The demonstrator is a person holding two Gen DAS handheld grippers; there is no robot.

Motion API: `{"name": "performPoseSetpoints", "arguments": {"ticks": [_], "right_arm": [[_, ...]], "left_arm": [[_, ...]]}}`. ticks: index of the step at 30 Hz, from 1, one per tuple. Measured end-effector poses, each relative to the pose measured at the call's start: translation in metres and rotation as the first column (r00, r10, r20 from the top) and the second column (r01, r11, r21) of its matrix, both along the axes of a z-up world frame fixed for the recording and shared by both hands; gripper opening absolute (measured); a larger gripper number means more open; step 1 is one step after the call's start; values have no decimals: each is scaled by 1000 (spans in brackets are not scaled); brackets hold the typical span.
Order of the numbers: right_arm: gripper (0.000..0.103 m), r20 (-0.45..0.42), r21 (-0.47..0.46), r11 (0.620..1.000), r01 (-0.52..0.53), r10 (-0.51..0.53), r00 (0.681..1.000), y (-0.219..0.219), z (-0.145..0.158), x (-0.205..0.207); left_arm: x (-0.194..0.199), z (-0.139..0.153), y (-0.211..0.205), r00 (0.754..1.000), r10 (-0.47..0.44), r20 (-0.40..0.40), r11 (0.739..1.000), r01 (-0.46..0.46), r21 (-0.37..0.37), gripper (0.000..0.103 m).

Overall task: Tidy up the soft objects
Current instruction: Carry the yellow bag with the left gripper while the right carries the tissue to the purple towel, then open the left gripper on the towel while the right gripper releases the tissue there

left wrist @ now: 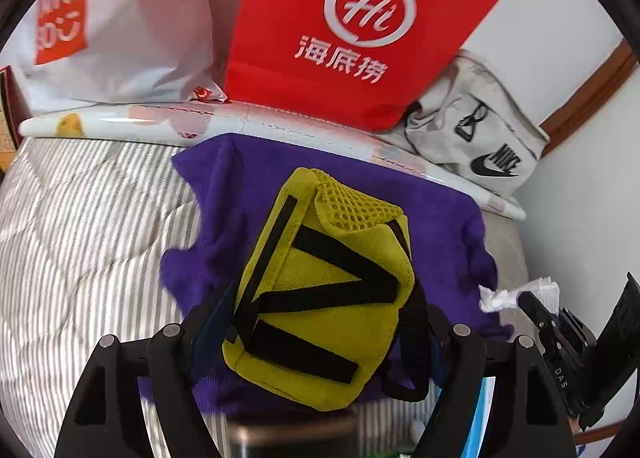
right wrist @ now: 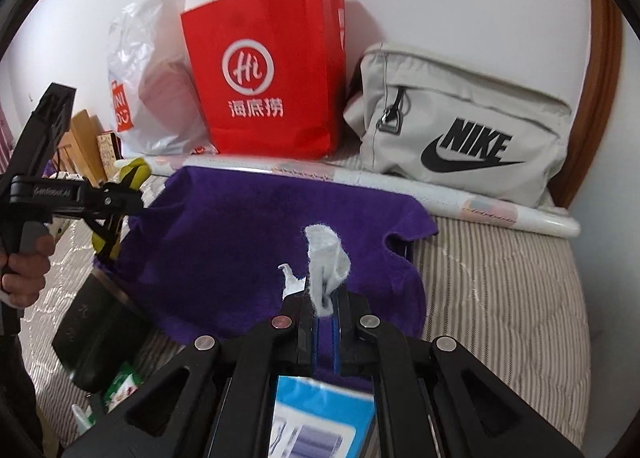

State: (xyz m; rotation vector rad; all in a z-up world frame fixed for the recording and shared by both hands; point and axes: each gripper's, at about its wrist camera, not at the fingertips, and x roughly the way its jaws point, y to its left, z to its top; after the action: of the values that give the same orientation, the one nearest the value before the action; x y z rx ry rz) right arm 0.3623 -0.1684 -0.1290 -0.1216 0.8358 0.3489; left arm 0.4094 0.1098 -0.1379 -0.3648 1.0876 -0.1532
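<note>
My left gripper (left wrist: pixel 324 322) is shut on a yellow pouch (left wrist: pixel 320 298) with black straps and a mesh top, held above a purple towel (left wrist: pixel 248 186) spread on the striped bed. My right gripper (right wrist: pixel 322 306) is shut on a crumpled white tissue (right wrist: pixel 326 258), held over the purple towel (right wrist: pixel 260 238). The right gripper and its tissue (left wrist: pixel 504 294) show at the right of the left wrist view. The left gripper (right wrist: pixel 116 218) and a bit of yellow pouch (right wrist: pixel 134 174) show at the left of the right wrist view.
Along the wall stand a white plastic bag (right wrist: pixel 148 98), a red paper bag (right wrist: pixel 264 74) and a grey Nike bag (right wrist: pixel 460 130). A white roll (right wrist: pixel 480 206) lies before them. A black box (right wrist: pixel 100 338) and a blue packet (right wrist: pixel 320 418) lie near the front.
</note>
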Motion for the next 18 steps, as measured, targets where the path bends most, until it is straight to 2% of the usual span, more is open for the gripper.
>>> {"name": "performPoseSetpoints", "arguments": {"ticks": [8, 18], "right_arm": [[6, -64, -19, 1000, -3, 2, 998, 2, -27, 29], [6, -101, -41, 999, -16, 12, 995, 4, -45, 43]], "left_arm": [[39, -33, 2, 997, 19, -81, 1000, -20, -8, 77], [56, -42, -9, 995, -1, -100, 1000, 2, 16, 79]]}}
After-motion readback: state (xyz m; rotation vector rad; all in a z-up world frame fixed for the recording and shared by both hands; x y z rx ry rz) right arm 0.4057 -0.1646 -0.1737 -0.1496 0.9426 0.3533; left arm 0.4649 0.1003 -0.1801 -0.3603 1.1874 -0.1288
